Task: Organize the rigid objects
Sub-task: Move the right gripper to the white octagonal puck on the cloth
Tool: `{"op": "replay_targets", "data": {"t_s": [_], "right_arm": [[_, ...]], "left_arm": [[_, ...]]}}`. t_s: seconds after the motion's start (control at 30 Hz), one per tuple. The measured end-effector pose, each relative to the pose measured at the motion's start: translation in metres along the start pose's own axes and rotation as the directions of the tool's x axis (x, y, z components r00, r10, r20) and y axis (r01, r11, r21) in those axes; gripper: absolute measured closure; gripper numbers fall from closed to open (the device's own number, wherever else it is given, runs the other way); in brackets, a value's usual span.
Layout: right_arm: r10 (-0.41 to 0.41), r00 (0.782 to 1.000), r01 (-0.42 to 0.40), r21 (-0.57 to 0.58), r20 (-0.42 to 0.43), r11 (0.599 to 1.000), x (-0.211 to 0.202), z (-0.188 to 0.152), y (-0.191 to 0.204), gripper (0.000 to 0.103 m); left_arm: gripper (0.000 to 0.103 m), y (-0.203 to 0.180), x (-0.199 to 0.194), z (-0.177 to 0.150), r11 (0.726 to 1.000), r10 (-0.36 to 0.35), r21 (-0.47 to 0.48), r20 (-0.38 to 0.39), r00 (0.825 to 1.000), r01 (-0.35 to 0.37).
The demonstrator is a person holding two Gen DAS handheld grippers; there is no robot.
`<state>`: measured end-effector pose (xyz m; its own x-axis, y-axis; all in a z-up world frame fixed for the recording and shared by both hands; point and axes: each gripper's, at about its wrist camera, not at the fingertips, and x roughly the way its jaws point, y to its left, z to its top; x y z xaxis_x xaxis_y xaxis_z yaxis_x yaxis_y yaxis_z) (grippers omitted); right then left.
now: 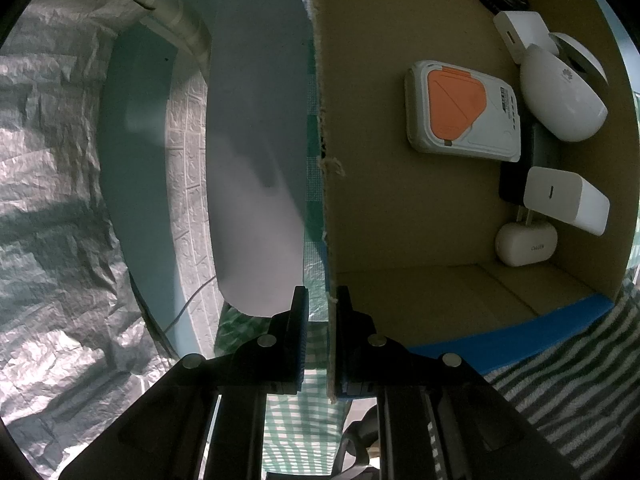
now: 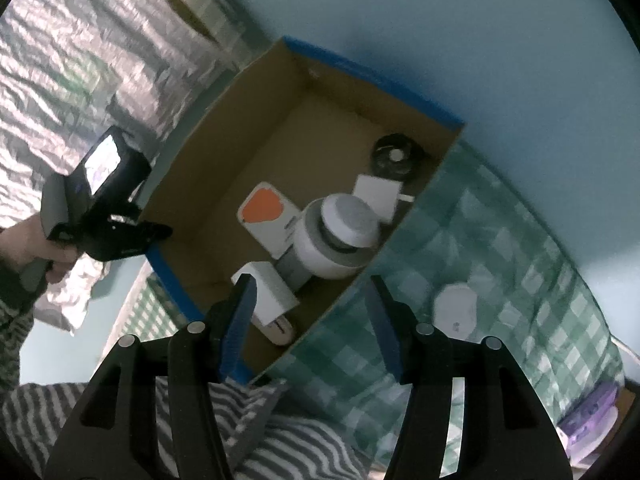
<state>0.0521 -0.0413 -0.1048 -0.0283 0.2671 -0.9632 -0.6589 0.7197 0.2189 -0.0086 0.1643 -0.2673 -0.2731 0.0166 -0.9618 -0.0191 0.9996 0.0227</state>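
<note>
Left gripper [image 1: 322, 300] pinches the near side wall of the brown cardboard box with blue outer rim [image 1: 400, 220], fingers nearly together, one pad inside and one outside the wall. Ahead and right of those fingers, on the box floor: white flat device with orange panel [image 1: 460, 114], white oval case [image 1: 560, 96], white square charger [image 1: 566, 200]. Right gripper [image 2: 312, 300] hangs above the box's near corner, fingers spread, nothing between them, touching nothing. Right of its fingers, small white round device [image 2: 456, 312] lies on green checked cloth [image 2: 520, 260].
</note>
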Motion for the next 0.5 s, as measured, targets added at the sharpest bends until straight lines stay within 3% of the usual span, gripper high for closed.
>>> {"op": "replay_targets", "data": {"t_s": [0.17,0.5], "right_arm": [[-0.021,1.0,0.021,0.026,0.022,0.999,-0.012,-0.003,-0.015,0.04],[-0.086,0.996,0.084,0.107,0.011,0.991,-0.013,-0.017,-0.062,0.038]], "left_arm": [[0.09,0.0,-0.001,-0.001,1.0,0.002,0.004,0.0,1.0,-0.002],[0.09,0.001,-0.002,-0.001,1.0,0.003,0.003,-0.001,1.0,-0.003]]}}
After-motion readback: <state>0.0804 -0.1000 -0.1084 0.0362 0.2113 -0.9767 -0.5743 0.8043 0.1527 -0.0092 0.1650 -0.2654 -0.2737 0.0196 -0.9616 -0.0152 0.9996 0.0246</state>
